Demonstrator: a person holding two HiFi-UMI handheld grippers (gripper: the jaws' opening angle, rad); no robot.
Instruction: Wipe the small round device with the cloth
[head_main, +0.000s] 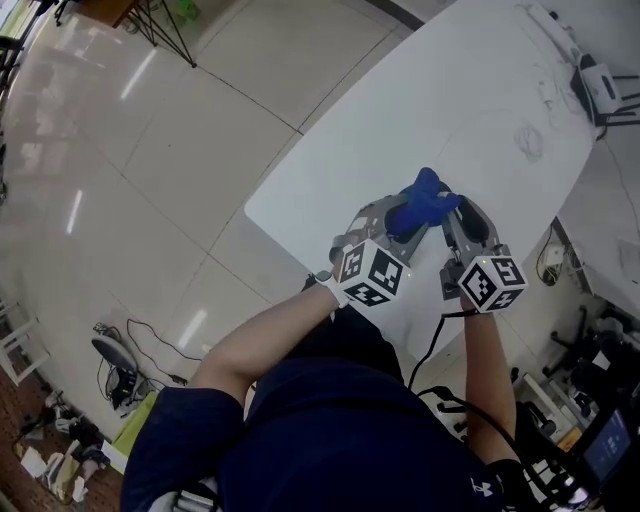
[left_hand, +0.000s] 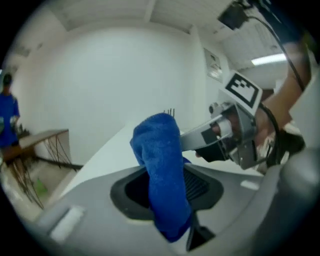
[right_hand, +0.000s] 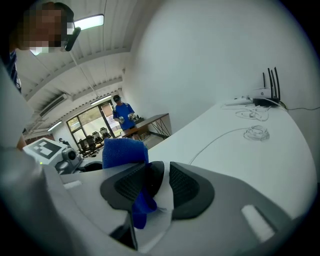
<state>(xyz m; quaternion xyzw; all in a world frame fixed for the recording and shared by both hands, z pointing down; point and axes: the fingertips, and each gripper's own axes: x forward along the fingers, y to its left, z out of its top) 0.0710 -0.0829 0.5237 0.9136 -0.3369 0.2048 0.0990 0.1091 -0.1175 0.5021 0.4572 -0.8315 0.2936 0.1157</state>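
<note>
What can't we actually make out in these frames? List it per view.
- Head view: the cloth covers the spot between the two grippers, so no round device shows.
- Right gripper view: only a white sliver sits between the right gripper pads, with cloth. Its shape is unreadable.
- Left gripper view: cloth fills the left gripper, hiding whether it touches any device.
- Head view, far end of the table: the cable coil is too small to identify.
</note>
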